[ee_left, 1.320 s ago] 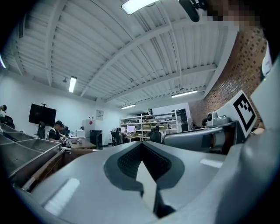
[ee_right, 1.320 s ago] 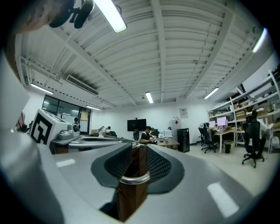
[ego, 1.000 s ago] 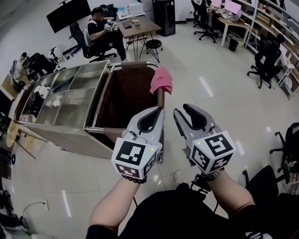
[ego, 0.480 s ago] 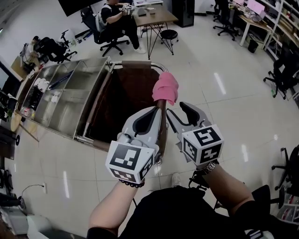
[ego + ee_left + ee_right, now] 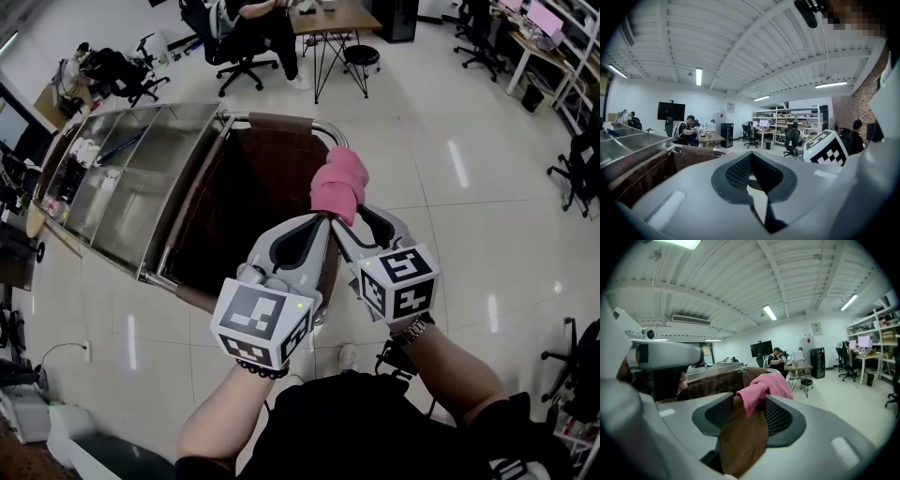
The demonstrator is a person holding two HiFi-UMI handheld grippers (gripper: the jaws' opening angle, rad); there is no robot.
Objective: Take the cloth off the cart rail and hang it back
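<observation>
pink cloth [image 5: 339, 186] on rail [image 5: 281, 121] sits between just-opened right tongs [image 5: 352, 218]; left tongs [image 5: 322, 220] together.

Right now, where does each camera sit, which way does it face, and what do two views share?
Head view: on the person's head, looking down at the cart and pink cloth; forearms, left tool and right tool show.
Left gripper view: rides the left tool, facing level across the office; its shut jaws show.
Right gripper view: rides the right tool, facing the pink cloth; its jaws, just opened, straddle the rail.
Shared: head and right gripper views both show the pink cloth.
</observation>
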